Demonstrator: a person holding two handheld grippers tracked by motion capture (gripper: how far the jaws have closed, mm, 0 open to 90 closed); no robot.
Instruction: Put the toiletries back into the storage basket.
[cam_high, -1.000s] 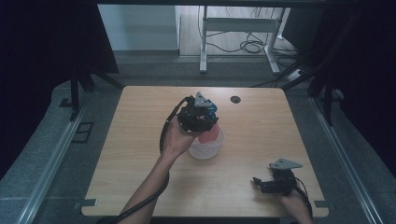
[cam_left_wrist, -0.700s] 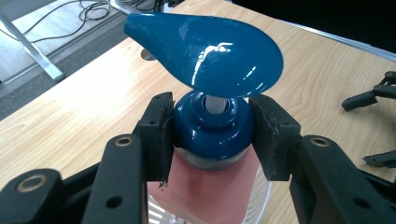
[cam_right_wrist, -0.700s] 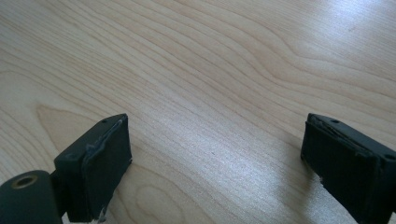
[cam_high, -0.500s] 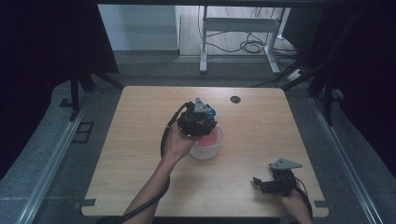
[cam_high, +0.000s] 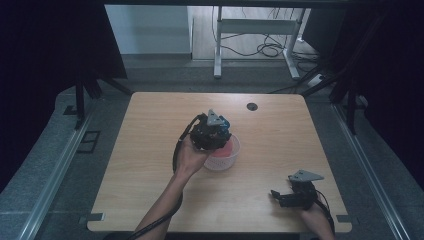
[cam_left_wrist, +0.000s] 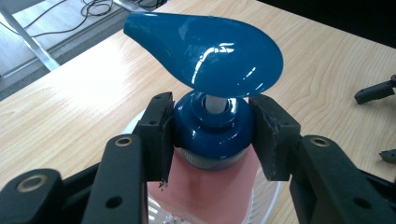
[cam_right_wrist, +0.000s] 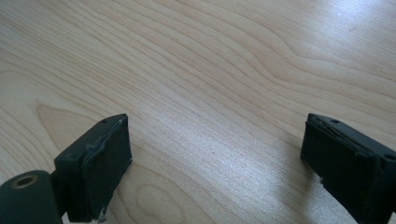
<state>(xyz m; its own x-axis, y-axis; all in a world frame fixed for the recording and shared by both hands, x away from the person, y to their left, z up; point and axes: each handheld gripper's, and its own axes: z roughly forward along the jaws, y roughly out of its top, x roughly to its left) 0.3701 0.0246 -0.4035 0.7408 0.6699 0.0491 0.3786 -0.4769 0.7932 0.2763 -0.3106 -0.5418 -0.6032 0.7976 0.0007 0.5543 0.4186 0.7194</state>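
Left gripper view: the left gripper (cam_left_wrist: 212, 128) is clamped on the blue collar of one pink pump bottle (cam_left_wrist: 210, 140), standing in one white basket (cam_high: 223, 157) mid-desk. Near the desk's (cam_high: 150, 150) front right corner, the right gripper (cam_right_wrist: 215, 158) rests, jaws wide apart.

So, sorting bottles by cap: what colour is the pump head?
Glossy blue: the pump head shows best in the left gripper view, above the pink bottle.

Upright pink pump bottle (cam_left_wrist: 210, 186) with glossy blue pump head (cam_left_wrist: 205, 51), inside a white basket (cam_high: 226, 159).
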